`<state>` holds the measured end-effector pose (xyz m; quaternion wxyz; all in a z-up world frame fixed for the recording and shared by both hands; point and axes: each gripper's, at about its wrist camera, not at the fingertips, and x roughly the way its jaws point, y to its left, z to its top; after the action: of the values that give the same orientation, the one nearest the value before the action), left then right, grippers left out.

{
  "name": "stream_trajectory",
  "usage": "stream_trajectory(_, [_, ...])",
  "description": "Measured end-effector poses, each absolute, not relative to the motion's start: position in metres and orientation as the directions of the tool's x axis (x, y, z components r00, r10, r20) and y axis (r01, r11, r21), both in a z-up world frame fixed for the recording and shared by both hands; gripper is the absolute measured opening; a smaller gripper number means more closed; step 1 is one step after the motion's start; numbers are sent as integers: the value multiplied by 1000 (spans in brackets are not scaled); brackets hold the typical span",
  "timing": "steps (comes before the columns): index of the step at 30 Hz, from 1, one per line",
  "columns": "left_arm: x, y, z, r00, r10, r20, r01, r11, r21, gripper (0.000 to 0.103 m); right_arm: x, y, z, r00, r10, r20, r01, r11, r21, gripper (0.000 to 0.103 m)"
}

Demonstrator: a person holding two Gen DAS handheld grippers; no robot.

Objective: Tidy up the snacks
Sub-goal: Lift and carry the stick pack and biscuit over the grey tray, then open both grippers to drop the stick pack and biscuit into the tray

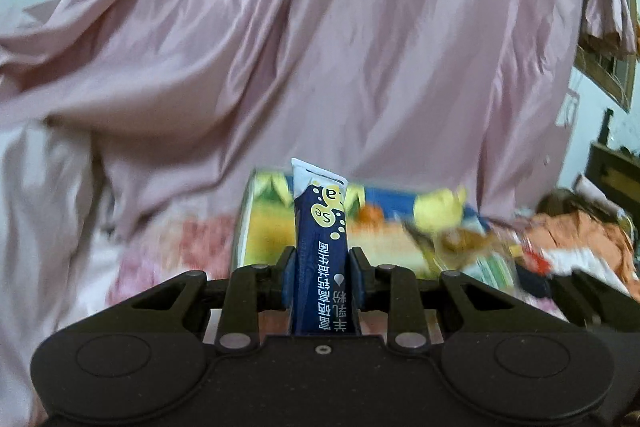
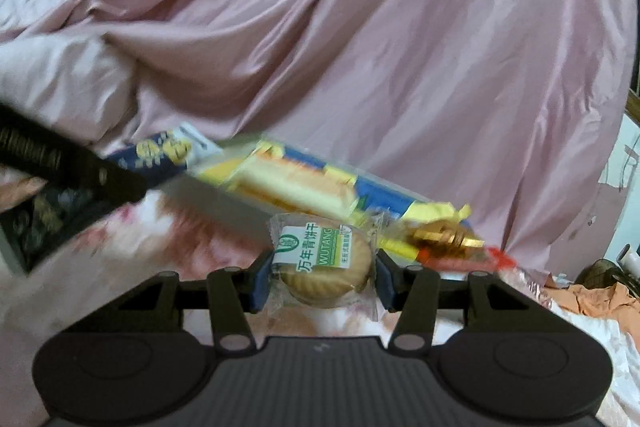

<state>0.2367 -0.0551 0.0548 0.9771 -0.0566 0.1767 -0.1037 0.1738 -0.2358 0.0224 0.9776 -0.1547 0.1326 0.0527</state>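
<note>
Left tongs (image 1: 322, 273): black, blue-padded, clenched on a slim navy foil stick sachet (image 1: 320, 227) with yellow bubbles and white lettering.
Sachet axis: long axis runs straight away from the camera and upward; its white crimped end (image 1: 310, 175) points away from the tongs, the other end sits back between the jaws.
Sachet seen from the right wrist: at far left of that view, the navy sachet (image 2: 168, 151) juts rightward out of the dark left tongs, blurred.
Flat packet: a wide glossy yellow-and-blue plastic snack packet (image 2: 304, 183) lies on the bed behind both tongs, long axis slanting down to the right.
Right tongs (image 2: 320, 283): narrowly parted, grasping a round scalloped biscuit in a clear wrapper with a green-and-white label (image 2: 324, 267); the blue pads (image 2: 258, 285) press the wrapper's sides.
Biscuit axis: flat face toward the camera, label running across.
Small wrappers: a gold-and-clear crinkled sweet wrapper (image 2: 444, 239) and a red one (image 2: 480, 259) lie just right of the biscuit.
Bedding: floral pink-and-white sheet (image 2: 160, 239) underneath; a creased satin pink quilt (image 2: 400, 47) heaped behind.
Far right: crumpled orange cloth (image 2: 600, 299).
</note>
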Motion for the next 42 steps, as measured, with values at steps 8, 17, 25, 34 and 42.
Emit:
stream_trajectory(8, [306, -79, 73, 921, -186, -343, 143, 979, -145, 29, 227, -256, 40, 975, 67, -211, -110, 973, -203, 56])
stream_trajectory(17, [352, -109, 58, 900, -137, -413, 132, 990, -41, 30, 276, -274, 33, 973, 61, -222, -80, 994, -77, 56])
stream_trajectory(25, [357, -113, 47, 896, -113, -428, 115, 993, -22, 35, 292, -277, 17, 955, 85, -284, -99, 994, -39, 58])
stream_trajectory(34, [345, -109, 60, 911, -92, -401, 83, 996, -40, 82, 289, -279, 15, 962, 66, -265, -82, 995, -50, 75])
stream_trajectory(42, [312, -91, 79, 937, -62, -343, 39, 996, -74, 102, 278, -275, 31, 976, 51, -213, -71, 994, -87, 96])
